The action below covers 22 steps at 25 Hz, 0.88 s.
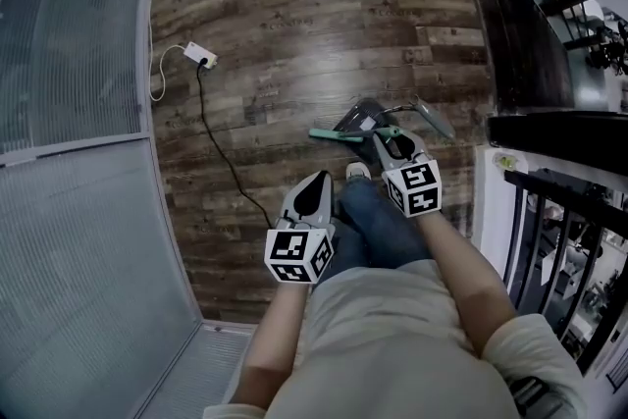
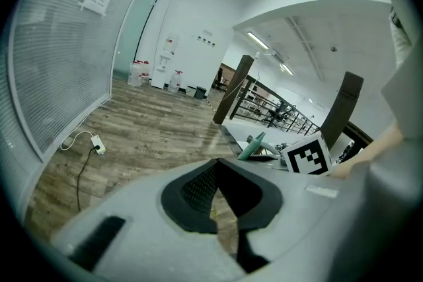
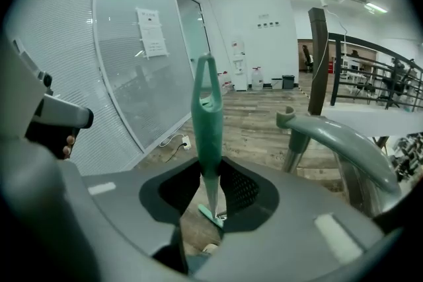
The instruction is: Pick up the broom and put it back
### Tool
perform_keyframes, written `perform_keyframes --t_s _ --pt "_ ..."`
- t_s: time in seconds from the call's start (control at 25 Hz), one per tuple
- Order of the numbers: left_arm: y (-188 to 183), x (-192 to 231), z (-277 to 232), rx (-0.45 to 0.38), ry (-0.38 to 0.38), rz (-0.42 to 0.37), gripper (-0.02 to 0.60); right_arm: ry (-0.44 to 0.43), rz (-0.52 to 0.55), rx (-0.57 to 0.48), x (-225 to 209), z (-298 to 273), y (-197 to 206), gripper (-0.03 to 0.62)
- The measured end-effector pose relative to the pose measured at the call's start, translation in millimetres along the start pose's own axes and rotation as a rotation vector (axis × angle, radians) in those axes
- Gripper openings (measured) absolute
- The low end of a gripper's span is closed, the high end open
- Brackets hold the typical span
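While the right tool [image 3: 211,198] is clamping the broom [image 3: 207,115] between its jaws and the left tool [image 2: 219,203] is idling closed and empty, the carry-back is probably calling for a steady grip.

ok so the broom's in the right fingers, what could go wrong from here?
1. The right gripper pinches the broom only by its slim teal handle, so it may swivel or slip.
2. The grey dustpan handle stands close beside the broom and could snag or get knocked.
3. The cable crosses the floor near the person's legs, so it is a possible trip hazard.
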<state>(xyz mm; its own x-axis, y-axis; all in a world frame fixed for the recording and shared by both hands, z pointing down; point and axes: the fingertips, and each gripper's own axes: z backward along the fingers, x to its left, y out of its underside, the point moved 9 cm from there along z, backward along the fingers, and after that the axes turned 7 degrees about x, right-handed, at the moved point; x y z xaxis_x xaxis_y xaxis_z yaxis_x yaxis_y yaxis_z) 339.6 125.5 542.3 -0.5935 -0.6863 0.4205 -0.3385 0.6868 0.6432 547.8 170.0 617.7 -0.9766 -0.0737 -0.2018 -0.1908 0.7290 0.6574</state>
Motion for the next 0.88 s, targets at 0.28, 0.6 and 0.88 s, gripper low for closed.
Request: perform_keyframes --t_s 0.28,0.6,0.88 --pt "-2 3 20 -0.037 -0.025 0.02 0.006 -0.053 0.124 0.017 23 6 -11 0.101" --pt "-9 3 38 -0.073 -0.042 0.018 0.006 -0.078 0.217 0.009 39 25 -30 0.101" --pt "-16 -5 51 -0.09 -0.038 0.001 0.006 -0.108 0.245 -0.014 50 51 -46 0.101"
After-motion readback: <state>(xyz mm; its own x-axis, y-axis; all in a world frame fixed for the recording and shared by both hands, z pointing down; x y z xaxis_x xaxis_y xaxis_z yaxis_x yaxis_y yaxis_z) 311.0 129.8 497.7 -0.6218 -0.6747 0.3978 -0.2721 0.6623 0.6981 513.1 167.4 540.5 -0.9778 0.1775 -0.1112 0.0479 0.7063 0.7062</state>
